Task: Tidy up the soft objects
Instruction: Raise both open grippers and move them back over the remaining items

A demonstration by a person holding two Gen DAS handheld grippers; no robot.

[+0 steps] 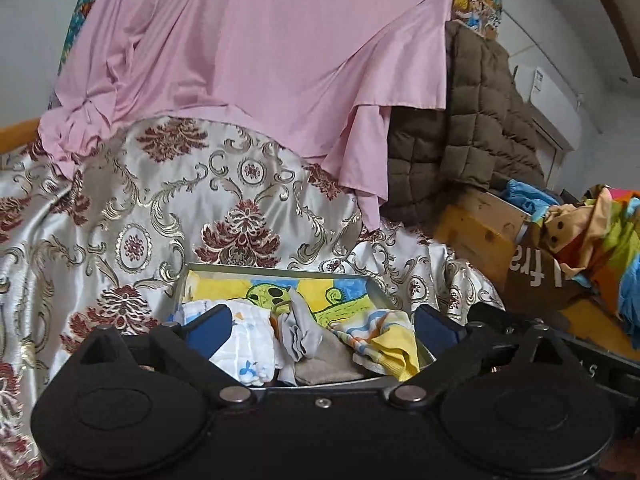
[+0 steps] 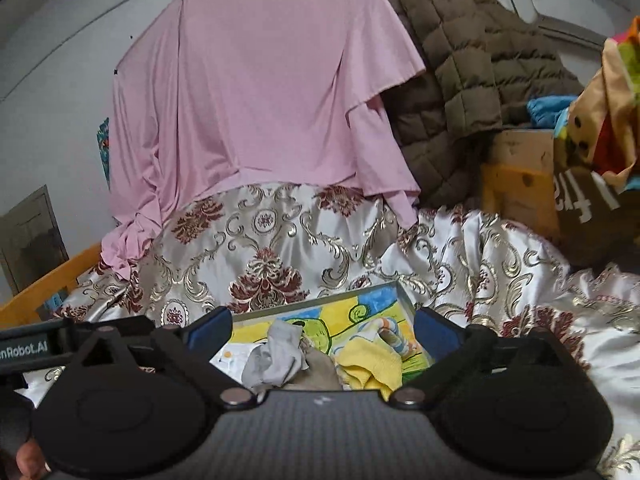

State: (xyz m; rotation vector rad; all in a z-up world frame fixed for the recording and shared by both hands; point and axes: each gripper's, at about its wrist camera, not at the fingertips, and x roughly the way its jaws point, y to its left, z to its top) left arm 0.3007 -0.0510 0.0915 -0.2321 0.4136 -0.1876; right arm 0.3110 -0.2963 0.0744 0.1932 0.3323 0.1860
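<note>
A shallow metal tray [image 1: 280,271] [image 2: 406,298] with a yellow and blue cartoon lining lies on the patterned bedspread. In it lie a white printed cloth [image 1: 248,344], a grey sock [image 1: 300,332] [image 2: 276,356], a beige cloth [image 1: 332,368] [image 2: 320,368] and a yellow striped cloth [image 1: 388,344] [image 2: 372,364]. My left gripper [image 1: 322,326] hangs above the tray, open, its blue pads wide apart and nothing between them. My right gripper [image 2: 322,326] is also open and empty over the tray's near side.
A silver and maroon bedspread [image 1: 120,220] [image 2: 500,248] covers the bed. A pink garment [image 1: 248,60] [image 2: 260,88] hangs behind it, beside a brown quilted jacket [image 1: 480,112] [image 2: 460,60]. Wooden boxes [image 1: 476,236] and a brown bag [image 2: 592,208] stuffed with colourful fabric stand at the right.
</note>
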